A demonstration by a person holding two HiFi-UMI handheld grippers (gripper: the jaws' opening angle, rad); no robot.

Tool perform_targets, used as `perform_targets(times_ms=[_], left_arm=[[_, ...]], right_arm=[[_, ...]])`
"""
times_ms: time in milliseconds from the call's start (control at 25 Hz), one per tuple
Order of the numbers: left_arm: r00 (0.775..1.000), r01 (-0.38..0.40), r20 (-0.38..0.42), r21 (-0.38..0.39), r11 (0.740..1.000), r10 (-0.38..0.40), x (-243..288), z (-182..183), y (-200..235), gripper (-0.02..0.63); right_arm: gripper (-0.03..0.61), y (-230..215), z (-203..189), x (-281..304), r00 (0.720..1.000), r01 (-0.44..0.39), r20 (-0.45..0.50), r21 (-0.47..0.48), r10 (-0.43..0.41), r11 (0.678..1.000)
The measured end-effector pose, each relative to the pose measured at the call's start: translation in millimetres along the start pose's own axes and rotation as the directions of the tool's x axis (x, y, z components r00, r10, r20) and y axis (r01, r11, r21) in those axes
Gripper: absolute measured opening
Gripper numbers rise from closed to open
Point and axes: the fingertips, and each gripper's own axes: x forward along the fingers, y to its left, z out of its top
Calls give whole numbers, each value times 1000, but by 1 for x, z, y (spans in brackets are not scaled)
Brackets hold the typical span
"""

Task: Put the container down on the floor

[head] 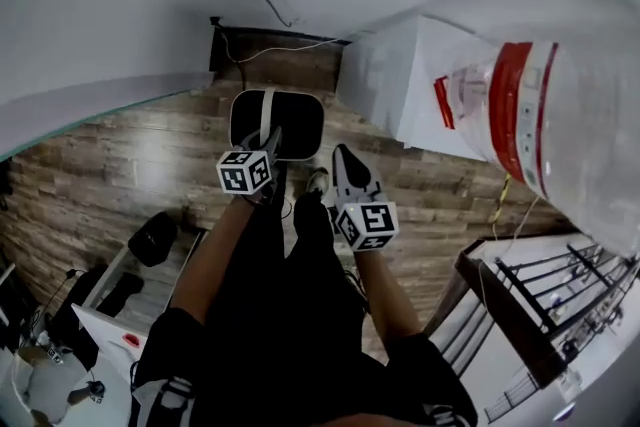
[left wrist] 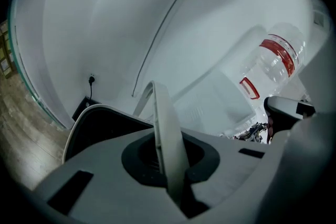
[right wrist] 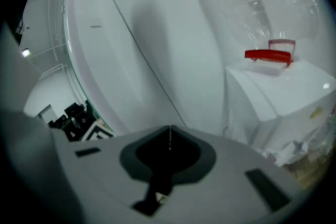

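Observation:
In the head view, the container (head: 300, 120), black with a white rim, hangs above the wooden floor (head: 120, 165) in front of the person's legs. Its white handle (head: 266, 115) runs over the top, and my left gripper (head: 270, 143) is shut on it. The left gripper view shows the handle (left wrist: 164, 134) pinched upright between the jaws of the left gripper (left wrist: 169, 157), with the container's dark opening (left wrist: 105, 128) behind. My right gripper (head: 345, 160) is beside the container on the right, apart from it. The right gripper view shows the right gripper (right wrist: 169, 145) shut with nothing in it.
A white water dispenser (head: 405, 80) stands against the wall to the right, carrying a large clear bottle (head: 565, 105) with a red band. A dark rack (head: 540, 300) is at lower right. Black objects (head: 152, 237) and white boxes lie at lower left.

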Motion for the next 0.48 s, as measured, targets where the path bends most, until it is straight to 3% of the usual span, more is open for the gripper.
perform_targets(times_ms=[480], left_arm=[[1000, 22, -15, -1, 1000, -22, 115, -25, 83, 35]], right_arm=[[34, -32, -68, 70, 997, 15, -82, 23, -13, 1000]])
